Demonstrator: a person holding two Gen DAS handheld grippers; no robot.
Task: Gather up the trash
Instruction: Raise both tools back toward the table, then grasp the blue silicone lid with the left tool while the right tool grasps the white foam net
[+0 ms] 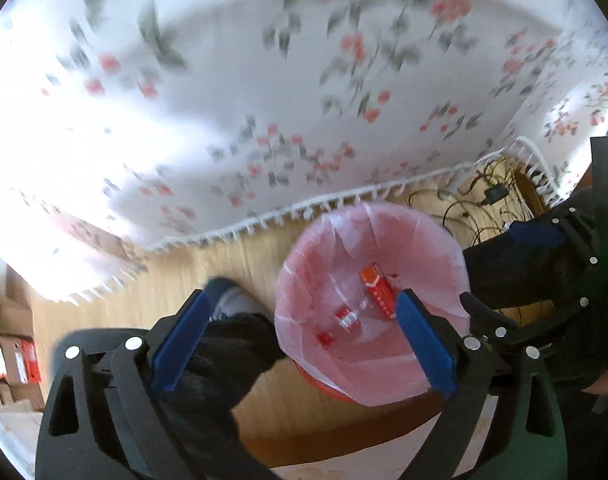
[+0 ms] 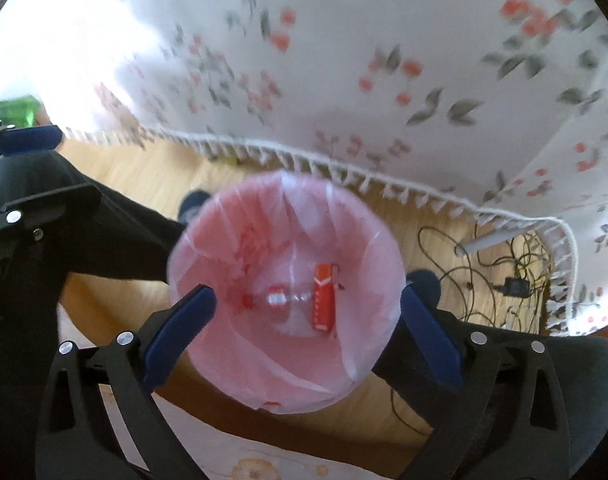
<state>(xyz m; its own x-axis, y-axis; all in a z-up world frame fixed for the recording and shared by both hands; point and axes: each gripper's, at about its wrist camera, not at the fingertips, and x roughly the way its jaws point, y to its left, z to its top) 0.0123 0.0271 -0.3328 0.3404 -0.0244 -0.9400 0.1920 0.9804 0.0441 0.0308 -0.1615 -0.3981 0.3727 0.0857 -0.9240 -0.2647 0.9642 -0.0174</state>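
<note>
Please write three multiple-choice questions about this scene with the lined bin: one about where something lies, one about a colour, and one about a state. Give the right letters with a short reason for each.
1. Where does the orange carton lie?
A. On the flowered tablecloth
B. At the bottom of the bin
C. On the floor beside the cables

2. What colour is the bag lining the bin?
A. Pink
B. Black
C. Blue

3. How do the jaws of the right gripper stand?
A. Shut on the carton
B. Shut on the bag's edge
C. Open, holding nothing

Answers:
1 B: the carton rests inside the liner, next to a clear plastic bottle.
2 A: the thin liner is translucent pink all around the rim.
3 C: both blue fingers stand wide apart above the bin, with nothing between them.
</note>
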